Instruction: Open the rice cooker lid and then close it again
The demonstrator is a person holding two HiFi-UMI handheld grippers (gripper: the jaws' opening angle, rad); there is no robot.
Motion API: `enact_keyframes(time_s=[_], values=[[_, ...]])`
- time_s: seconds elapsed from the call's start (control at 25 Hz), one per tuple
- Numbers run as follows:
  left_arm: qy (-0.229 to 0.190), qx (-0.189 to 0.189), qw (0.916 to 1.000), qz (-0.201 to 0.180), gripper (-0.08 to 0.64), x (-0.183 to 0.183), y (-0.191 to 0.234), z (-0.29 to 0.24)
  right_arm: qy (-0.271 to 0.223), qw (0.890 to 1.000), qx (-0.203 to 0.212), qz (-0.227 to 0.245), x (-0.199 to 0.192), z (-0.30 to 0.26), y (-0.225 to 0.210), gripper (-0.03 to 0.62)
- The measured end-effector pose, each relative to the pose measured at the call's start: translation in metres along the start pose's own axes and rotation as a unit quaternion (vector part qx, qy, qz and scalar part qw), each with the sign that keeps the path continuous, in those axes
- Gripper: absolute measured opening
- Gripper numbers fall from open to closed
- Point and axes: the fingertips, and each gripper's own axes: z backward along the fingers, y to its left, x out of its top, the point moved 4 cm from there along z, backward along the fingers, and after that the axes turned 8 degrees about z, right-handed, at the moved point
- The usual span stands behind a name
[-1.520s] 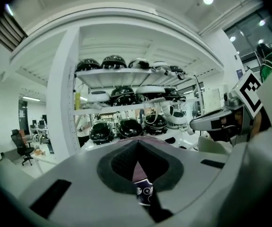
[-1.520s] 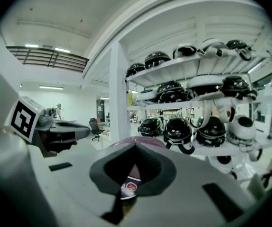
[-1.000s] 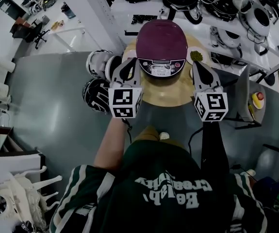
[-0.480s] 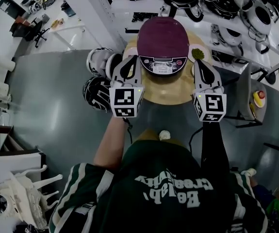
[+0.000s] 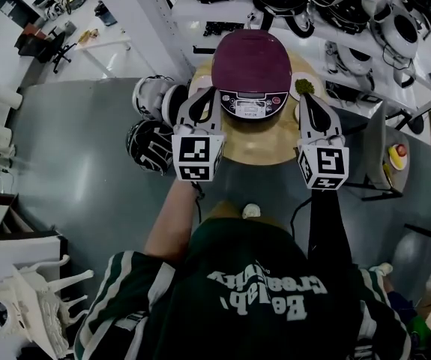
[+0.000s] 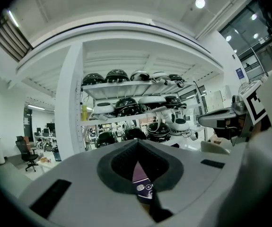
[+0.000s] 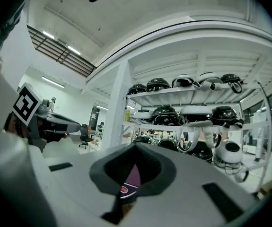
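Head view: the maroon rice cooker (image 5: pixel 249 66), lid down, is seen on the round wooden table (image 5: pixel 264 142). It is flanked by the left gripper (image 5: pixel 205 92) and the right gripper (image 5: pixel 307 97), both with jaws pressed together, empty.

Rice cooker (image 5: pixel 249 66) sits on the worktop (image 5: pixel 264 147), just ahead between left hand-held gripper (image 5: pixel 208 91) and right hand-held gripper (image 5: pixel 303 96); shelves (image 5: pixel 200 10) stand behind.

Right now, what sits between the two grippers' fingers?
In the head view, the front of the rice cooker and bare wooden table lie between the left gripper and right gripper; nothing else.
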Motion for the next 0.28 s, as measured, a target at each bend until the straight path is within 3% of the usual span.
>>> enact_keyframes(time_s=[0.28], values=[[0.002,-0.003,1.0000,0.006,0.000,-0.0007,-0.0019,0.0005,-0.001,1.000,0.000,-0.002,0.0009,0.0022,-0.0010,0.003]])
